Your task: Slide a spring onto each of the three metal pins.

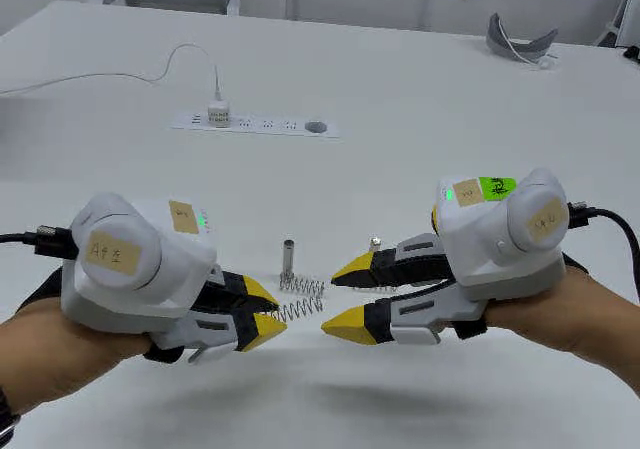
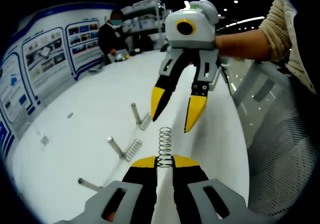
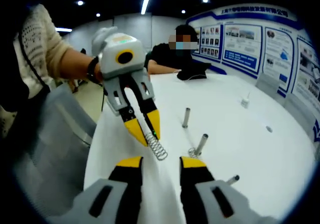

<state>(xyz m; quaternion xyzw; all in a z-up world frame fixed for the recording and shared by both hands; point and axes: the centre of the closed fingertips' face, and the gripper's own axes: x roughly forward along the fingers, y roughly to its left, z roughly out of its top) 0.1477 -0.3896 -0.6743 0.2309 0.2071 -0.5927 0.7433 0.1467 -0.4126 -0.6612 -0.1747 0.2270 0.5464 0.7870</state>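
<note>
My left gripper (image 2: 157, 160) is clenching its jaws on one end of a thin, silvery coil spring (image 2: 164, 143), which is sticking out toward my right gripper (image 3: 160, 164), whose jaws are gaping apart. Tan stickers (image 1: 112, 256) on both grippers are carrying handwriting I cannot read. Three steel pins (image 2: 116, 146) are standing nearby on the white worktop (image 2: 90, 99).

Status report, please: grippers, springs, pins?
Left gripper shut on a spring. Right gripper open, opposite. Three pins bare; two springs lie beside them.
</note>
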